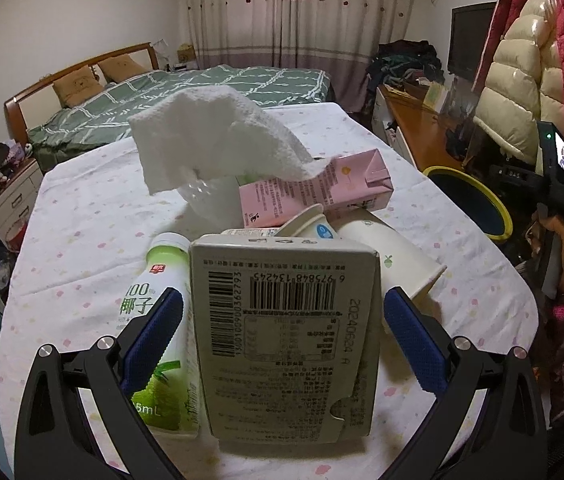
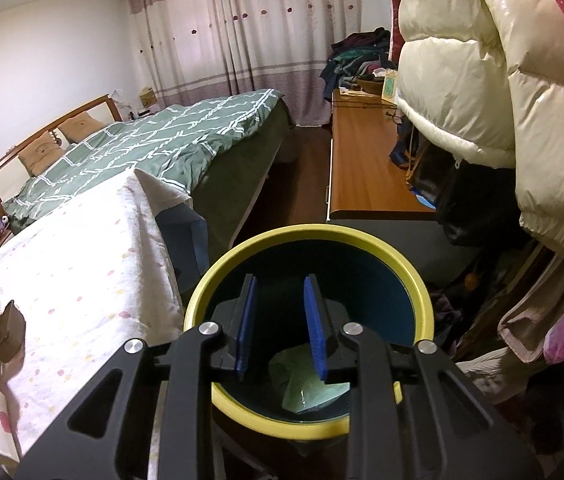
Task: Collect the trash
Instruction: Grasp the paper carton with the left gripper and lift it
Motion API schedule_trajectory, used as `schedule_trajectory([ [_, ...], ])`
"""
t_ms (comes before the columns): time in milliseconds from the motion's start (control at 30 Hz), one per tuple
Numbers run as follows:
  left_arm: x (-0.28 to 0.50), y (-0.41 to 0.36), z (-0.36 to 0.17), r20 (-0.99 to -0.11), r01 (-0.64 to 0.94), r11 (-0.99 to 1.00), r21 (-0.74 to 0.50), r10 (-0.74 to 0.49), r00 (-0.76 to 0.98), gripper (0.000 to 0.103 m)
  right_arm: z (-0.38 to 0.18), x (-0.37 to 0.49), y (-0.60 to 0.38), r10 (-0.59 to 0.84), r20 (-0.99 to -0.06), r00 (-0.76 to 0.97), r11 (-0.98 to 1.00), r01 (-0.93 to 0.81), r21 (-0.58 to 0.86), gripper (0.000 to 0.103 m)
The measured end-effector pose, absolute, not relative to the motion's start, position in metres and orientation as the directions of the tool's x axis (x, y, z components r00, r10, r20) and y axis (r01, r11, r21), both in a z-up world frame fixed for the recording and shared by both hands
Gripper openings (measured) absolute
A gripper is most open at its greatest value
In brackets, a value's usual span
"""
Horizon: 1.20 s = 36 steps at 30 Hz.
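Observation:
A grey carton with barcodes [image 1: 282,320] lies on the dotted tablecloth [image 1: 82,208], and my left gripper [image 1: 282,296] is open around it, its blue pads just clear of both sides. Beside the carton lie a coconut drink bottle [image 1: 154,292], a white paper cup [image 1: 393,256], a yoghurt cup [image 1: 309,224] and a pink carton [image 1: 317,192]. A white cloth [image 1: 218,136] drapes over the pile. My right gripper [image 2: 280,280] hangs over the yellow-rimmed bin [image 2: 313,232], narrowly open and holding nothing. A pale green wrapper [image 2: 309,392] lies in the bin.
The bin [image 1: 469,196] stands off the table's right edge, below a person's hand [image 1: 561,240]. Puffy coats [image 2: 501,100] hang close on the right above a wooden desk [image 2: 365,160]. A bed with a green quilt [image 2: 154,140] lies beyond the table [image 2: 82,260].

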<state>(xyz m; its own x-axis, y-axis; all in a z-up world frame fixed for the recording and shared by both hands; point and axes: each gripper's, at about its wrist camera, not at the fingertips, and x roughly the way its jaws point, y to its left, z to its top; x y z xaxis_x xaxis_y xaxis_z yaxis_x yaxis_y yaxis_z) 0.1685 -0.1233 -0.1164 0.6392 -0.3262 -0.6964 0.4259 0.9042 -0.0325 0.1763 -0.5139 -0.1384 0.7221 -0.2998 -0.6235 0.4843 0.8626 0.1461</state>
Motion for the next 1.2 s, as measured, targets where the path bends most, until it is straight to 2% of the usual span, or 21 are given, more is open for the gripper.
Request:
schedule_trajectory([
  [67,0.167,-0.121,-0.115,-0.692,0.440,0.896,-0.065,-0.358,0.627,0.093,-0.137,0.175,-0.515,-0.298,-0.620,0.726,0.863,0.483,0.151,0.024],
  [133,0.168,-0.119,-0.116,-0.698,0.440,0.893,-0.092,-0.373,0.611,0.084,-0.137,0.174,-0.515,-0.297,-0.618,0.728,0.863,0.481,0.152,0.024],
  [333,0.166,-0.120,-0.119,-0.705,0.415,0.907,-0.066,-0.337,0.624,0.073,-0.136,0.173,-0.513,-0.286,-0.615,0.735,0.866,0.472,0.162,0.024],
  [533,0.159,-0.111,-0.112,-0.698,0.406,0.909,-0.090,-0.348,0.626,0.072,-0.132,0.168,-0.509,-0.283,-0.603,0.746,0.870,0.464,0.165,0.024],
  [867,0.140,-0.118,-0.061,-0.618,0.452,0.888,-0.084,-0.402,0.676,0.072,-0.114,0.148,-0.503,-0.286,-0.554,0.782,0.878,0.445,0.177,0.024],
  [1200,0.165,-0.193,-0.012,-0.570,0.611,0.787,-0.092,-0.544,0.616,0.072,-0.099,0.103,-0.517,-0.340,-0.509,0.790,0.858,0.483,0.177,0.024],
])
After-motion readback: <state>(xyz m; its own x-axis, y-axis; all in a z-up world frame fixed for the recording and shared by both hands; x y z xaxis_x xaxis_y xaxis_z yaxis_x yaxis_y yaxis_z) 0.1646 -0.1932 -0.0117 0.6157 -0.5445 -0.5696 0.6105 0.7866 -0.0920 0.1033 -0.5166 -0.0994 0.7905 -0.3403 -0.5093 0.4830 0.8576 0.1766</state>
